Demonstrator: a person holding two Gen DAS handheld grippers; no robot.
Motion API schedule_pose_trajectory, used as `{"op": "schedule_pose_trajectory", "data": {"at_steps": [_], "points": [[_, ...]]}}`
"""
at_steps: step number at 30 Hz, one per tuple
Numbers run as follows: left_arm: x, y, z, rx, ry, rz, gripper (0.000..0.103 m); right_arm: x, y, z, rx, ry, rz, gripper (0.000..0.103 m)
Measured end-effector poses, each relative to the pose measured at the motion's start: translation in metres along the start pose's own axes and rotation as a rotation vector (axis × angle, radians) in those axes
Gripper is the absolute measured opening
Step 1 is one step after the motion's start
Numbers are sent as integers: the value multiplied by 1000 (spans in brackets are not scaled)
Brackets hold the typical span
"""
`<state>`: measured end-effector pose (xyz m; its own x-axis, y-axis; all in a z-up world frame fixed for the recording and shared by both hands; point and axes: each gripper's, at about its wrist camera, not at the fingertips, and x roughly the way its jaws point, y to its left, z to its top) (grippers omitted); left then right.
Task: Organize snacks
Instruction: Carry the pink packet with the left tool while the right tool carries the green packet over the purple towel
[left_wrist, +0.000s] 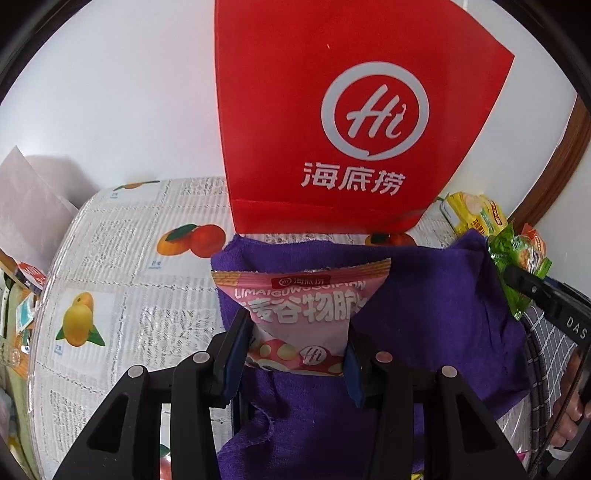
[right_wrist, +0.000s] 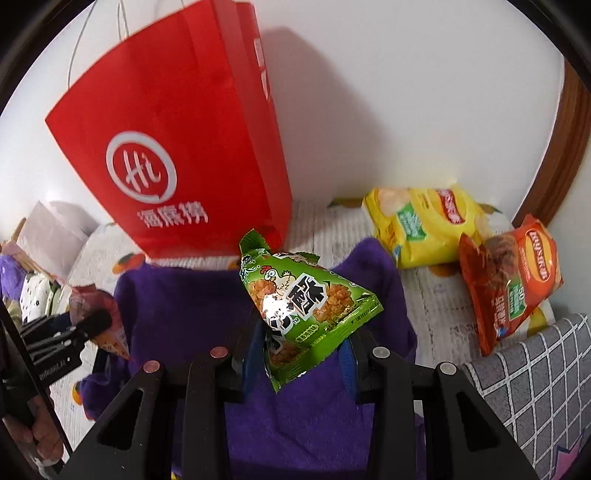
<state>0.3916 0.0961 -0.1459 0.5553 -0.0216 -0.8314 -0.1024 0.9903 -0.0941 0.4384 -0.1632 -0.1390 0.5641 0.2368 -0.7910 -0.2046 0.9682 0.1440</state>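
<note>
left gripper (left_wrist: 295, 354) pinches a pink snack pack (left_wrist: 301, 314), right gripper (right_wrist: 301, 350) a green one (right_wrist: 306, 306), before the red bag (left_wrist: 332, 110), contents hidden; only the right view shows the orange chip bag (right_wrist: 513, 280).

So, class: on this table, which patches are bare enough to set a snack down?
Bare fruit-print tablecloth left of the purple towel and red bag. Crowded on the right: yellow chip bag and orange chip bag.

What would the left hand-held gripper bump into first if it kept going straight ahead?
Probably the red paper bag. The left hand-held gripper, shut on a pink snack packet, points over the purple towel at the bag's base; depth is hard to judge.
</note>
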Motion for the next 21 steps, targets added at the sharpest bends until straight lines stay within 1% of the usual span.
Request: {"op": "schedule_pose_trajectory", "data": {"at_steps": [3, 5, 8, 13, 18, 21], "points": [[1, -2, -1, -3, 5, 1, 43, 11, 1, -6, -34, 52, 11, 37], [0, -3, -1, 2, 0, 7, 43, 19, -1, -8, -23, 78, -6, 37], [2, -4, -1, 15, 5, 14, 43, 26, 0, -11, -36, 117, 7, 37], [11, -6, -3, 12, 32, 12, 43, 27, 2, -13, -65, 133, -10, 37], [14, -12, -7, 26, 43, 7, 43, 34, 2, -13, -70, 161, -50, 37], [13, -13, -8, 30, 43, 8, 43, 35, 2, -13, -68, 167, -43, 37]]}}
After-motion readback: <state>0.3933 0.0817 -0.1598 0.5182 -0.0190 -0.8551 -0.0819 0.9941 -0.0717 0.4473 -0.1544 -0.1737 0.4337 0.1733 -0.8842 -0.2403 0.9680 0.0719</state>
